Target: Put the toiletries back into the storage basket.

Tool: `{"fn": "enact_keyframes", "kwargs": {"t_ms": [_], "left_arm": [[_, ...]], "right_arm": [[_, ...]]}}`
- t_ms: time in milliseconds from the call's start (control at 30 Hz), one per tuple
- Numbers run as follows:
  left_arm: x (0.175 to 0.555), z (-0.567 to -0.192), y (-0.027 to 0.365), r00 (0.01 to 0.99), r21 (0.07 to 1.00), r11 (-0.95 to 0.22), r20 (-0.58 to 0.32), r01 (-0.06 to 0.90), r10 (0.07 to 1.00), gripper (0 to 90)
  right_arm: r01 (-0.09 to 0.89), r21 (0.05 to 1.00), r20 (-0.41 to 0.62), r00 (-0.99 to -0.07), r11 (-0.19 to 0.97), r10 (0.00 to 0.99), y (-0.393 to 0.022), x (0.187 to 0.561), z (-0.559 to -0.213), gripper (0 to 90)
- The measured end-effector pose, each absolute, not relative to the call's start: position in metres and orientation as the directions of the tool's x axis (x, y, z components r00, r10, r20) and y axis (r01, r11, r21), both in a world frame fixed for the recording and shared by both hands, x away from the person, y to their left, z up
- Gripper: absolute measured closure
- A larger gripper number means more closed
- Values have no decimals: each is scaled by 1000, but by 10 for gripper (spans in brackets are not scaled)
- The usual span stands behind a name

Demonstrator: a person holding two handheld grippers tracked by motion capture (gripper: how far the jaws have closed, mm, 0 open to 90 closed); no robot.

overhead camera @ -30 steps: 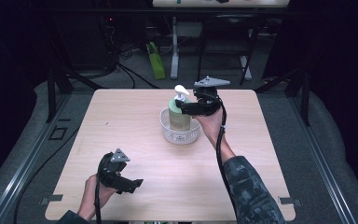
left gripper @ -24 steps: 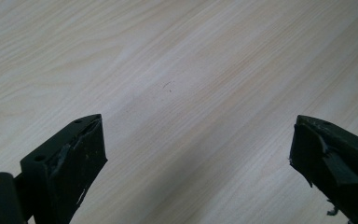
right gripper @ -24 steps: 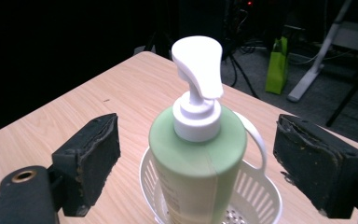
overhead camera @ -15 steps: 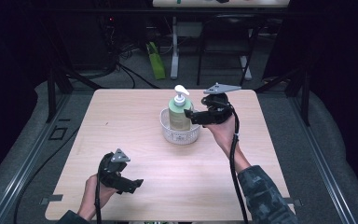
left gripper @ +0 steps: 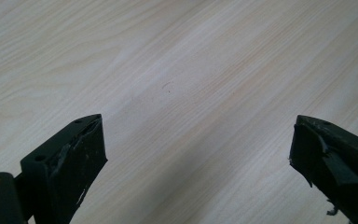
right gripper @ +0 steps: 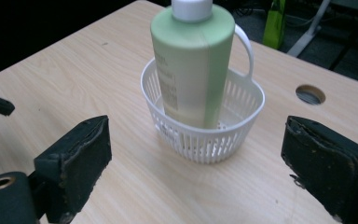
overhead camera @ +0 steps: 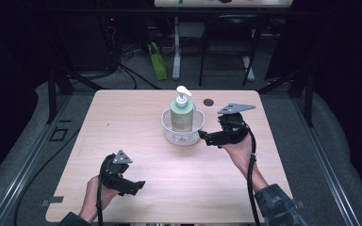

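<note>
Resting low over the near left part of the table [overhead camera: 136, 117], well apart from the white basket [overhead camera: 169, 137], the left hand-held gripper [overhead camera: 139, 184] has its jaws spread wide with bare wood between them, as the left gripper view confirms. Farther in, the right hand-held gripper [overhead camera: 203, 137] sits just beside the basket on its right side, pointing at it; its jaws have just been opening and now stand wide apart with nothing between them, so it grips nothing. In the right gripper view the basket [right gripper: 242, 116] lies just ahead of the jaws, between their lines, with a clear strip of table before it. Standing upright inside the basket is the green pump bottle [overhead camera: 182, 114], its body [right gripper: 193, 56] rising well above the rim. The bottle looks like stiff, smooth plastic and probably carries some weight if filled, so it could slip in the pads and, being tall, could tip; the flat-sided body just above the basket rim looks the safest place to take hold, not the pump head. The basket is likely light, thin and somewhat springy, best gripped at its rim or the loop handle on its far side. Beyond the basket a round hole [overhead camera: 209, 102] marks the far part of the table.
</note>
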State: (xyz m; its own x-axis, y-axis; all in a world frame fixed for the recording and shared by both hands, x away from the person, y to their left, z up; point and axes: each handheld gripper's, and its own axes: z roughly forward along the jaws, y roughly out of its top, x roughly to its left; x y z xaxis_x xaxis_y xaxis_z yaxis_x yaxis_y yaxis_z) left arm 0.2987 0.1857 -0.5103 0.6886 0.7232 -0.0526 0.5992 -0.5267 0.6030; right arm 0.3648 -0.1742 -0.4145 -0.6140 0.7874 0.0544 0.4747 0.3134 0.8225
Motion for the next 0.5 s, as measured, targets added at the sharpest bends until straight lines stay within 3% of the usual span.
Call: {"fn": "enact_keyframes", "kwargs": {"t_ms": [500], "left_arm": [[299,-510,185,690,600,-531,-50,599,722,31]], "right_arm": [[601,725,94,-569,335,817,-204,328,-464,41]]}}
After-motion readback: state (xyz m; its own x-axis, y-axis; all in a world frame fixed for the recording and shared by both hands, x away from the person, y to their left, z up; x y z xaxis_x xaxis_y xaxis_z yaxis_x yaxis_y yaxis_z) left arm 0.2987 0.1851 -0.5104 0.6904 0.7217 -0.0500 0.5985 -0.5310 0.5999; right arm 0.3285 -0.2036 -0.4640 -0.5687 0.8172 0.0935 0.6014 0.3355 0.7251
